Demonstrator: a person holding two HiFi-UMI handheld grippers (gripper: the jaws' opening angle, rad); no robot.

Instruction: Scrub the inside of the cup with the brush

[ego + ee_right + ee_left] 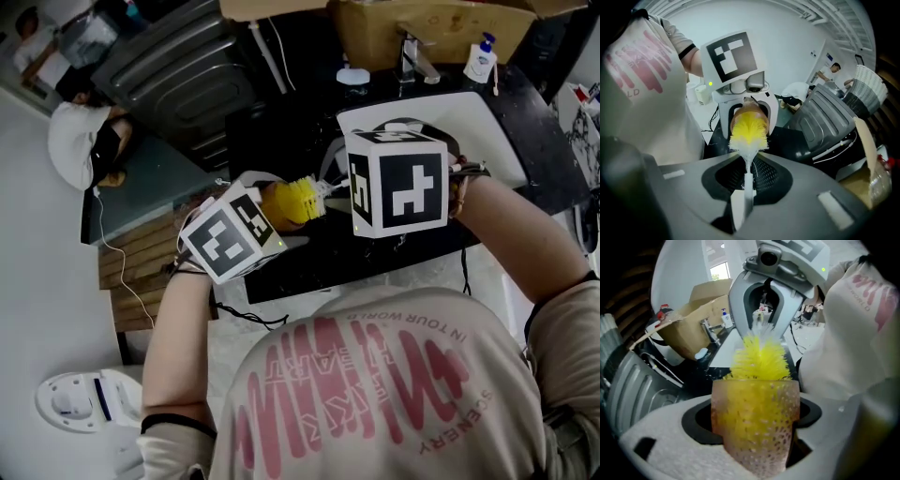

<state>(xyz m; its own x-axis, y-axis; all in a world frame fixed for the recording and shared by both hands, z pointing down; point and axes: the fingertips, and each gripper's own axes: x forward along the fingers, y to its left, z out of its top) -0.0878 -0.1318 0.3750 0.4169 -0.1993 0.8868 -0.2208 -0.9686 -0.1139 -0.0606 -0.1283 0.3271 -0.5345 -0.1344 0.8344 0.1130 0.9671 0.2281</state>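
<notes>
Cup [754, 404] – translucent, pinkish, dotted – clamped between the left gripper's [754, 439] jaws, mouth facing the right gripper [743, 211]. Held in the air in front of the person's chest, above the black counter's [281, 131] near edge.

Brush [749, 129]: yellow bristle head is in the cup's mouth, seemingly part in and part out – depth is hard to read through the wall. Its thin white handle is pinched in the right gripper's narrow jaws.

Beyond: white sink [487, 131], tap [410, 58], soap bottle [480, 61], cardboard box [441, 28].
</notes>
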